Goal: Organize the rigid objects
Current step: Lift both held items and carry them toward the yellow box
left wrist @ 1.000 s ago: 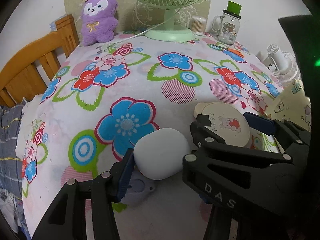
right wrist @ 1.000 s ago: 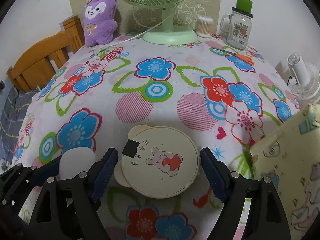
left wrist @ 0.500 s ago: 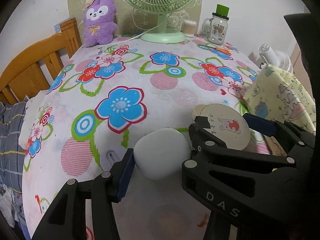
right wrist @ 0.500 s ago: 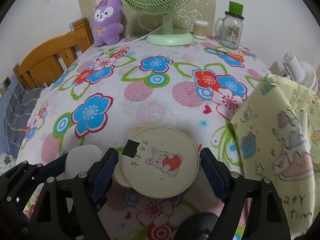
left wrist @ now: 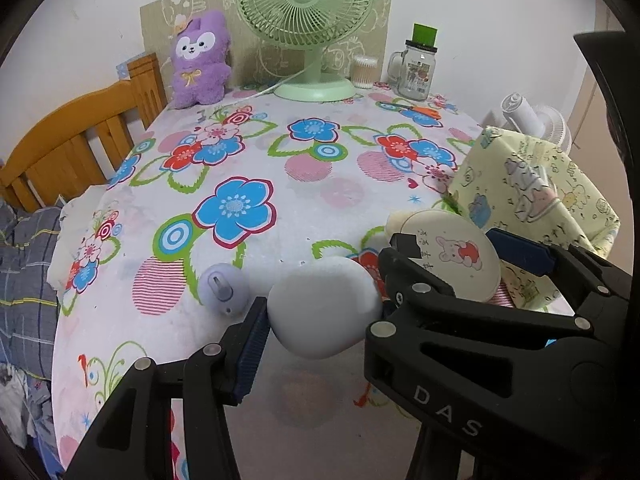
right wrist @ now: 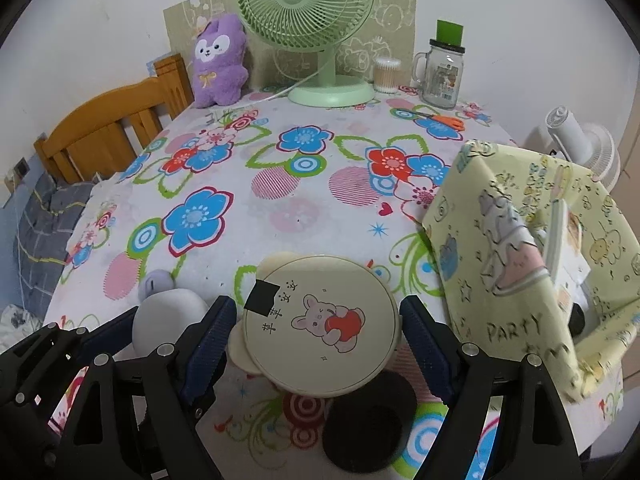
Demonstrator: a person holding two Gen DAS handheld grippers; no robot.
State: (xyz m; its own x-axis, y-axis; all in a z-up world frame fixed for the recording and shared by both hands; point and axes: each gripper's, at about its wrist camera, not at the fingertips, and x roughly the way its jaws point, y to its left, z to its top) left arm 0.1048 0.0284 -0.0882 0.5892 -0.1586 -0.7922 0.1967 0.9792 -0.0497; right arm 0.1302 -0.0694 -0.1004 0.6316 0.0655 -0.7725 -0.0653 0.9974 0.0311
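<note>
My left gripper [left wrist: 320,320] is shut on a smooth white rounded case [left wrist: 324,308], held above the flowered tablecloth [left wrist: 240,152]. The same case [right wrist: 164,320] shows at the lower left of the right wrist view. My right gripper [right wrist: 320,340] is shut on a round cream disc with a rabbit picture and small ears [right wrist: 320,328], its blue pads against both sides. That disc [left wrist: 452,256] appears just right of the white case in the left wrist view. The two grippers hang side by side, close together.
A small lilac round object [left wrist: 224,288] and a black round object [right wrist: 368,420] lie on the cloth below. A yellow fabric box [right wrist: 520,260] stands open at the right. At the back are a green fan [right wrist: 320,40], purple plush [right wrist: 220,64], glass jar [right wrist: 442,76] and scissors [right wrist: 444,120].
Both grippers have drawn back and risen from the table with their objects. The lilac object is now uncovered, and the yellow box and black object have come into view.
</note>
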